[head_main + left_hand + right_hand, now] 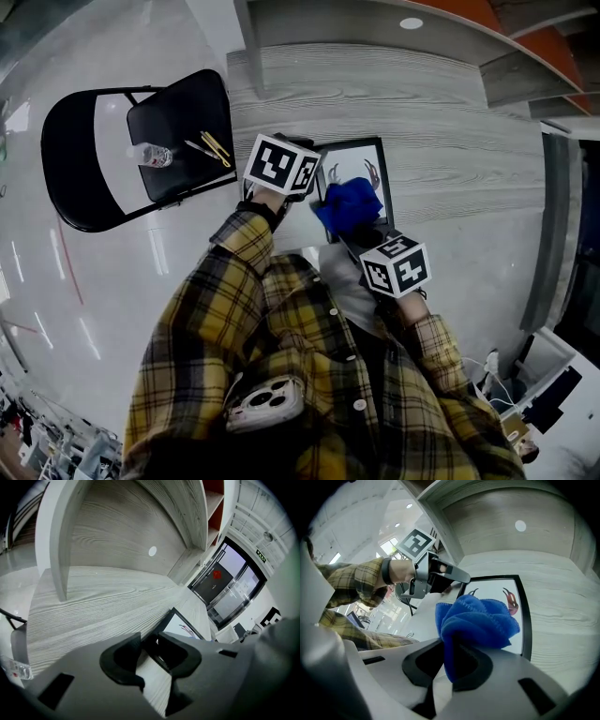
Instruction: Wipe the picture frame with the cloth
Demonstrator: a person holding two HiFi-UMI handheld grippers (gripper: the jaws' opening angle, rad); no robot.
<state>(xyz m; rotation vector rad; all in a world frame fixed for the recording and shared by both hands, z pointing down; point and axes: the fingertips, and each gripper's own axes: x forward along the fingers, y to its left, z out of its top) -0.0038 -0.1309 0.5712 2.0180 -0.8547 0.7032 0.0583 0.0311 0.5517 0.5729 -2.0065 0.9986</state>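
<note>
The picture frame has a black border and a white print with small red and dark figures. It lies flat on the pale wood-grain table. My left gripper is shut on the frame's left edge; the right gripper view also shows the left gripper at that edge. A bunched blue cloth is held in my right gripper, which is shut on it. The cloth rests over the lower part of the frame and hides some of the print.
A black folding chair stands left of the table, with a water bottle and yellow pens on its seat. A curved wooden shelf wall rises behind the table. A phone sits in the person's plaid shirt pocket.
</note>
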